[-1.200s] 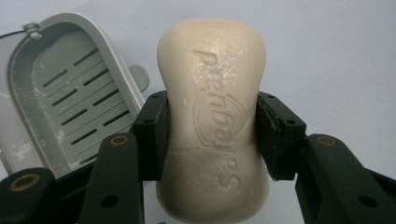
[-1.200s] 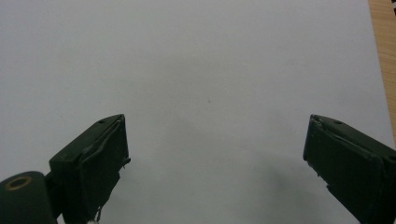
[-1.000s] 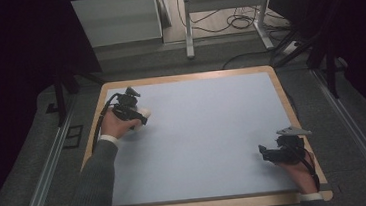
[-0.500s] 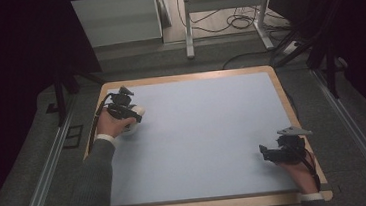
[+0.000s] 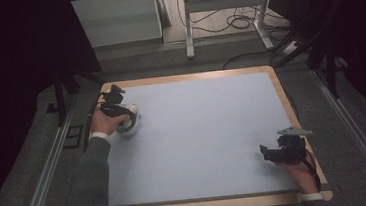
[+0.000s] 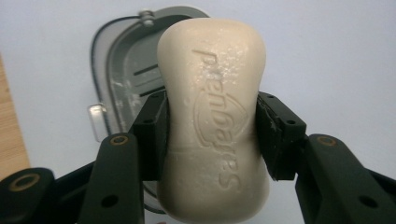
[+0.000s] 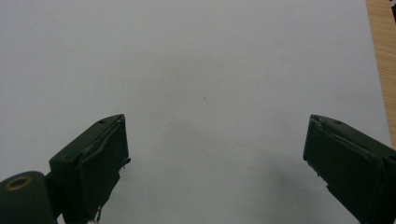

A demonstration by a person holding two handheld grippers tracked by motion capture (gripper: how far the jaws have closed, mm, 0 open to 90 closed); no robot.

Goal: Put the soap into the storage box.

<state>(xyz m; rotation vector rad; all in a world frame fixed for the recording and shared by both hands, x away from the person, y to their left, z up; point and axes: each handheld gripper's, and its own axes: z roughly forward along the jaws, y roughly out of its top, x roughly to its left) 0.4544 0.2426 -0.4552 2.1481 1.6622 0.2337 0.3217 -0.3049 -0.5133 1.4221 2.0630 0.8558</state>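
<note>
At the left edge of the high view, the left tool (image 5: 116,105) sits over a pale dish (image 5: 129,125) on the blue counter (image 5: 203,131); the right tool (image 5: 281,149) rests lower right; through the left gripper view, jaws clench a cream soap bar (image 6: 215,121) above the grey dish (image 6: 126,79); through the right gripper view, jaws stand wide apart over bare counter (image 7: 201,70).

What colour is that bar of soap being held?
Cream, pale beige: the soap shows best in the left gripper view.

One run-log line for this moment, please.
left gripper: shut on cream embossed soap bar | above grey oval soap dish | right gripper: open, empty, over pale blue mat
</note>
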